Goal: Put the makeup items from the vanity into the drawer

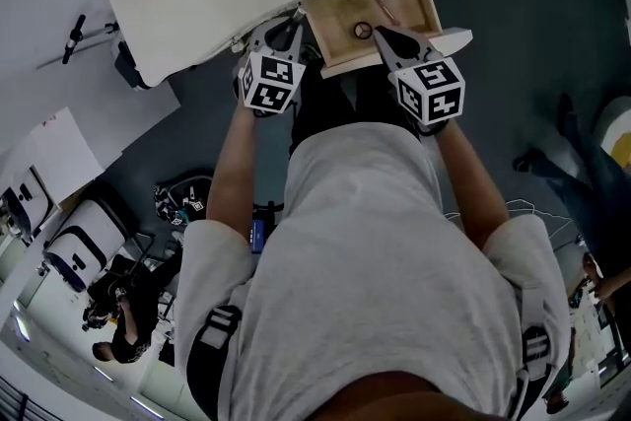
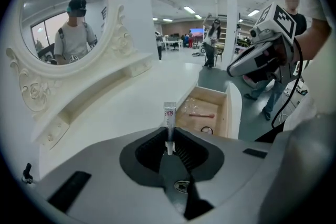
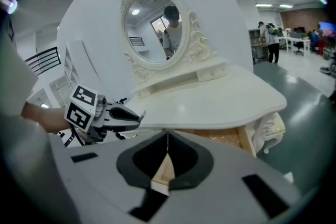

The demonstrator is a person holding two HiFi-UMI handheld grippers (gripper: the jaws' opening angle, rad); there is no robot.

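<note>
In the left gripper view my left gripper is shut on a small clear tube printed "GLUE", which stands upright between the pads. Ahead of it the wooden drawer stands open under the white vanity top. A pink stick and a black ring lie in the drawer. From the head view, both grippers hover at the drawer's near edge, my left gripper on the left and my right gripper over the ring. My right gripper is shut with nothing in it.
An oval mirror in a carved white frame stands at the back of the vanity. The vanity's curved front edge overhangs the drawer. Dark floor lies to the right. Other people stand far off in the hall.
</note>
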